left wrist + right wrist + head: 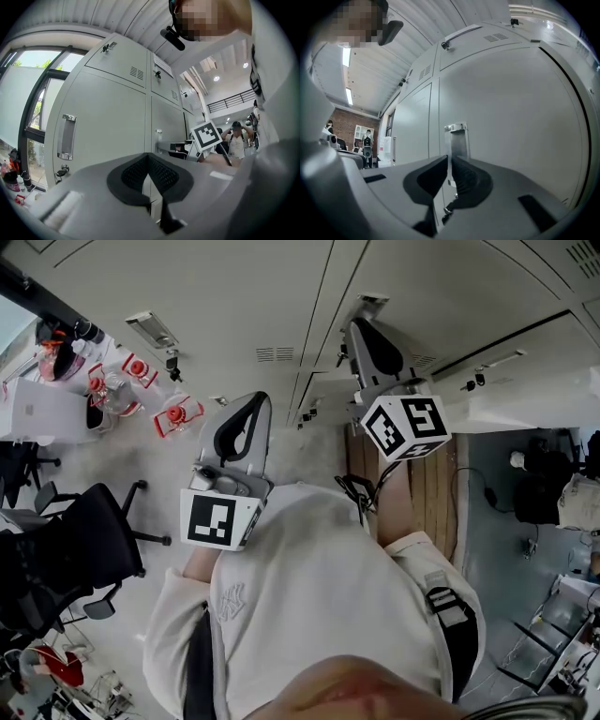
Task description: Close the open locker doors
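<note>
With the left gripper [149, 164] and right gripper [450, 161] both closed on nothing, I reckon a push may skid off the pale grey metal locker door [511, 117], leaving it ajar.

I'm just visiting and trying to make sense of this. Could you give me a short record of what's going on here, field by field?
Place: grey lockers beside a window
Left gripper: shut, empty, facing closed doors
Right gripper: shut, empty, pointed at a door handle
Open door: one seems to stick out further along the row
Contact: neither gripper clearly touches a door
</note>
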`<action>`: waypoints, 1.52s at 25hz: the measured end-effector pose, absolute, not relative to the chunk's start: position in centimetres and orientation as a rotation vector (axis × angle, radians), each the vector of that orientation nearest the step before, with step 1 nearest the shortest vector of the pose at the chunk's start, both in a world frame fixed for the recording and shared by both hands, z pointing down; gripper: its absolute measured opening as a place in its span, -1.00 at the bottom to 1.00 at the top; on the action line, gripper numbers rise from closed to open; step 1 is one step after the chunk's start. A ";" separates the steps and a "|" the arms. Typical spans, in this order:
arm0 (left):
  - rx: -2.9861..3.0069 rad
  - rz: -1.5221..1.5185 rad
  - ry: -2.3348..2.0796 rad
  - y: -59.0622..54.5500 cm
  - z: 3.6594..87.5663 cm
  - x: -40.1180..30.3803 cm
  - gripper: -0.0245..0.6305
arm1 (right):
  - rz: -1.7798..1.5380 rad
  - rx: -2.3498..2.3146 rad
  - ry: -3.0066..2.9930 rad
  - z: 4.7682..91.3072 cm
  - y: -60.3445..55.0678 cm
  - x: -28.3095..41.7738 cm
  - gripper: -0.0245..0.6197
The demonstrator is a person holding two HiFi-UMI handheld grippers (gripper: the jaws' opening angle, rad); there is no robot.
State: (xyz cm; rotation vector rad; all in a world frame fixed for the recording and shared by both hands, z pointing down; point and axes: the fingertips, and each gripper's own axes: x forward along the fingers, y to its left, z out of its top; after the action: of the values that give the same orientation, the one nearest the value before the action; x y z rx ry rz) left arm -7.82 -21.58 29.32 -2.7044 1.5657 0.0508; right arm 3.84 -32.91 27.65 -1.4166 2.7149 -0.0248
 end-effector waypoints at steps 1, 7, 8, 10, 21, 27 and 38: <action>-2.710 0.047 1.566 -21.7 29.4 -7.9 -0.92 | -0.025 -1.424 2.713 27.7 -33.1 3.8 -0.82; -2.699 0.069 1.551 -22.1 29.1 -8.3 -0.92 | -0.018 -1.444 2.726 27.8 -33.6 3.7 -0.82; -2.699 0.070 1.550 -22.1 29.0 -8.3 -0.92 | -0.018 -1.444 2.727 27.8 -33.6 3.7 -0.82; -2.701 0.071 1.547 -22.1 29.0 -8.3 -0.92 | -0.018 -1.446 2.729 27.7 -33.6 3.7 -0.82; -2.689 0.065 1.558 -20.6 28.8 -8.3 -0.92 | -0.007 -1.575 2.665 27.5 -33.1 5.0 -0.82; -2.692 0.054 1.563 -19.2 29.1 -7.4 -0.92 | -0.253 -1.629 2.611 29.8 -29.5 7.0 -0.82; -2.735 0.074 1.463 -16.2 29.3 -2.1 -0.92 | -0.930 -1.176 2.754 38.3 -13.1 4.6 -0.82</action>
State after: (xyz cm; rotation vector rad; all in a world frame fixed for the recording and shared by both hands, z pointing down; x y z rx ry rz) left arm -2.11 -16.17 29.35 -2.7354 1.4632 0.0741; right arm 4.57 -13.10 38.26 -1.1758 2.7541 -0.9298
